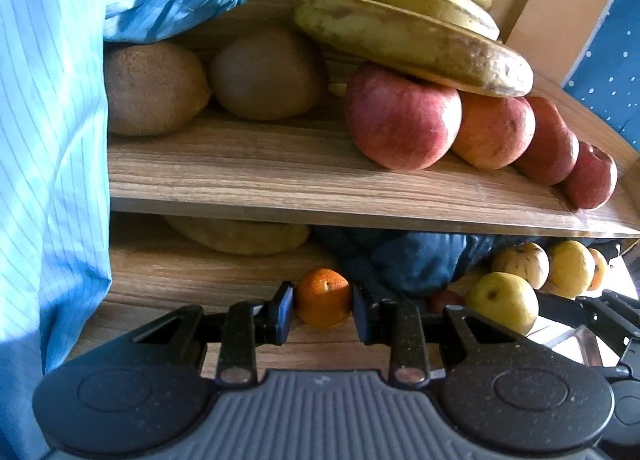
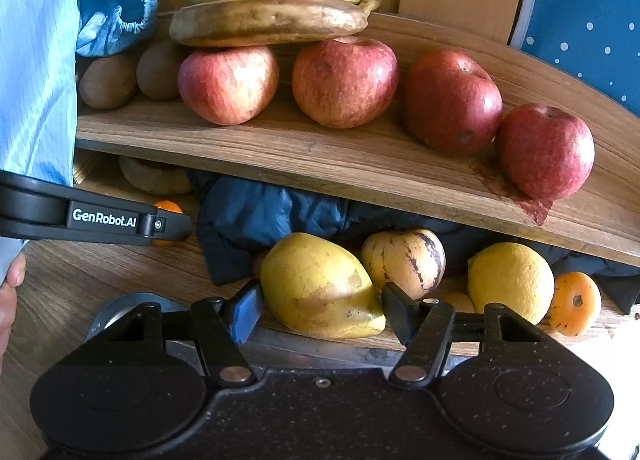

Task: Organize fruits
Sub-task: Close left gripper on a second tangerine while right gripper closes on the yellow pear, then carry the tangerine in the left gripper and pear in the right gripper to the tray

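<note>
Left gripper [image 1: 323,310] pinches a small orange [image 1: 323,298] on the lower shelf [image 1: 168,272]; right gripper [image 2: 318,310] clamps a yellow mango [image 2: 318,288] under the apples [image 2: 344,81].

The speckled black two-finger left gripper [image 1: 323,310] has blue-faced pads and silver pivot rivets. The matching black right gripper [image 2: 318,310] looks alike. The person's light-blue pinstriped sleeve [image 1: 48,139] has an elastic cuff.

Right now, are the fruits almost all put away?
Partly. Four apples, bananas and kiwis sit on the upper shelf. The left hand-held gripper pinches a small orange; the right hand-held gripper brackets a yellow fruit. Several fruits wait below.
</note>
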Available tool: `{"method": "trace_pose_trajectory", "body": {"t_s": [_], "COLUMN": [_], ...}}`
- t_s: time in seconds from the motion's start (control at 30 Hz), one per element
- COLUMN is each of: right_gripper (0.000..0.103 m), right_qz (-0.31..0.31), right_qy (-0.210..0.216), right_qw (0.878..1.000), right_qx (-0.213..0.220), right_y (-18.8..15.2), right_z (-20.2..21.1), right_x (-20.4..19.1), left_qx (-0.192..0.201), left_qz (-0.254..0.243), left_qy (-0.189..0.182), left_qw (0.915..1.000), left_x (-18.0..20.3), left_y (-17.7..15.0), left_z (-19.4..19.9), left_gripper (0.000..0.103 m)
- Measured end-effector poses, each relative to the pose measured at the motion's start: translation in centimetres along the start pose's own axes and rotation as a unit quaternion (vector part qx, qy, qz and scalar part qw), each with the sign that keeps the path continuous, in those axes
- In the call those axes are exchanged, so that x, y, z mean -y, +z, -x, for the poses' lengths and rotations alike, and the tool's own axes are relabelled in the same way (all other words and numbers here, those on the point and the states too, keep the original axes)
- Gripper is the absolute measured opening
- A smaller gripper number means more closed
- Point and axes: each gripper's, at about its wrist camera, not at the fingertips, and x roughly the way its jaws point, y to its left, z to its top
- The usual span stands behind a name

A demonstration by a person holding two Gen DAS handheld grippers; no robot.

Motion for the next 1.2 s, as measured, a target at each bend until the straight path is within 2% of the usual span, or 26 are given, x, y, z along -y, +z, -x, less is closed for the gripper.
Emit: {"method": "trace_pose_trajectory", "body": {"t_s": [0.2, 0.87, 1.2], "right_gripper": [0.061, 0.06, 0.06], "right_qz": [-0.003, 0.0, 0.007], "right_qy": [0.002, 0.009, 0.025], "right_qw": [1.0, 0.999, 0.998], "right_qx": [0.013, 0.042, 0.052], "right_y": [-0.2, -0.7, -1.9], "right_z": [0.8, 3.3, 6.3], "right_x": [0.3, 0.7, 0.0], "left_qx": [0.005, 0.007, 0.007], "left_qz": [-0.001, -0.009, -0.022], "left_qy": [-0.001, -0.011, -0.016], "left_qw": [1.0, 0.9999, 0.9996], "left_x": [-0.4, -0.1, 0.0], "left_y": [-0.1, -1.0, -1.7], "left_z": [0.6, 1.3, 2.1], "left_gripper": [0.034, 0.034, 0.034]}}
